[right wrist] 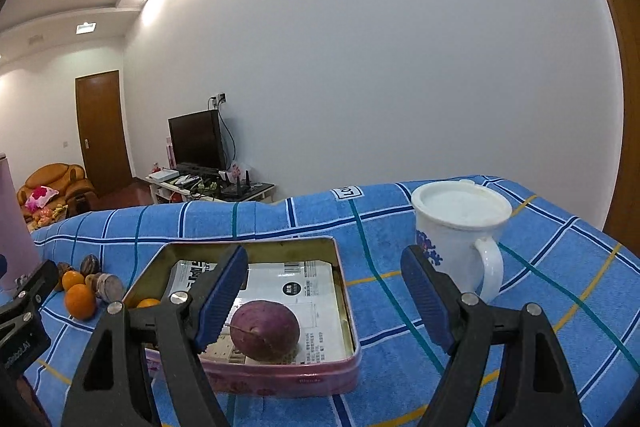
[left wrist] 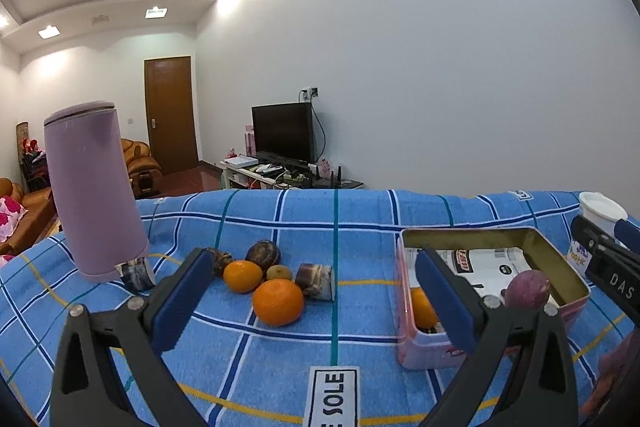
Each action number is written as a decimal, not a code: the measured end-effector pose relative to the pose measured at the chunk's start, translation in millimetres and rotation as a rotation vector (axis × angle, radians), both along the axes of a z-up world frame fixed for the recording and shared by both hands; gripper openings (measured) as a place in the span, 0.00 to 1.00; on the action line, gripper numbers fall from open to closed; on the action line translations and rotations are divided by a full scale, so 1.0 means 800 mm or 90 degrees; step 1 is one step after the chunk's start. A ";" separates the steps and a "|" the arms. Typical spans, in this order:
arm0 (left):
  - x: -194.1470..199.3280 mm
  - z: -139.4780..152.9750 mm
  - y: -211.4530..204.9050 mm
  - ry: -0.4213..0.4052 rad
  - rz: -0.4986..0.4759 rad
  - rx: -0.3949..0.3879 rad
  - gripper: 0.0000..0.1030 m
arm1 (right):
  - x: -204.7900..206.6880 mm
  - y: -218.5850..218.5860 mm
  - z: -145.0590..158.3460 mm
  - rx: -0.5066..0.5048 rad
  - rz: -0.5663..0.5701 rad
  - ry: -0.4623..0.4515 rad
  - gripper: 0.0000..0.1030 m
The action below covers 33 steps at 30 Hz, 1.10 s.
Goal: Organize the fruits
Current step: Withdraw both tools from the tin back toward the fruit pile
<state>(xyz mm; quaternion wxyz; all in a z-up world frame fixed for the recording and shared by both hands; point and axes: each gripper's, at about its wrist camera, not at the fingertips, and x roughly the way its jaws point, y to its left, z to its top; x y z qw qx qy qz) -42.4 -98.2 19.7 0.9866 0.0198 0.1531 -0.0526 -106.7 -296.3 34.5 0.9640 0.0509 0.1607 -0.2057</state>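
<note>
A pink tin (left wrist: pixel 416 343) (right wrist: pixel 344 291) sits on the blue checked cloth. It holds a purple round fruit (left wrist: pixel 527 289) (right wrist: pixel 265 330), an orange (left wrist: pixel 422 308) (right wrist: pixel 148 303) and printed packets. A pile on the cloth has two oranges (left wrist: pixel 278 301) (left wrist: pixel 242 276) (right wrist: pixel 80 301), dark fruits (left wrist: pixel 262 253) and a small green-brown fruit (left wrist: pixel 278 271). My left gripper (left wrist: pixel 316 301) is open and empty, above the cloth between pile and tin. My right gripper (right wrist: pixel 324 297) is open and empty, over the tin's right edge.
A tall lilac tumbler (left wrist: pixel 94 187) stands at the left with a small packet (left wrist: pixel 138 273) at its base. A brown block (left wrist: pixel 316 281) lies by the pile. A white lidded mug (right wrist: pixel 460 227) stands right of the tin. The table's far edge drops behind.
</note>
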 end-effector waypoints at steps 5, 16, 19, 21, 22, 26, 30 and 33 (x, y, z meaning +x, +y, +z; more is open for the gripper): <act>0.002 -0.001 0.003 0.014 0.003 -0.003 1.00 | 0.001 0.005 -0.002 0.004 0.009 0.008 0.78; 0.006 -0.003 0.005 0.038 -0.002 -0.002 1.00 | 0.007 0.017 -0.005 -0.029 -0.010 0.034 0.78; 0.009 -0.004 0.006 0.049 -0.004 -0.003 1.00 | 0.012 0.019 -0.005 -0.031 -0.015 0.044 0.78; 0.011 -0.006 0.007 0.057 -0.004 -0.003 1.00 | 0.015 0.021 -0.006 -0.033 -0.015 0.053 0.78; 0.013 -0.007 0.008 0.064 -0.003 -0.003 1.00 | 0.017 0.023 -0.007 -0.035 -0.014 0.058 0.78; 0.016 -0.009 0.012 0.083 -0.011 -0.001 1.00 | 0.022 0.030 -0.009 -0.043 -0.008 0.071 0.78; 0.025 -0.014 0.017 0.108 -0.025 0.002 1.00 | 0.024 0.035 -0.010 -0.038 -0.004 0.079 0.78; 0.032 -0.017 0.025 0.126 -0.021 0.001 1.00 | 0.026 0.043 -0.011 -0.036 0.006 0.084 0.78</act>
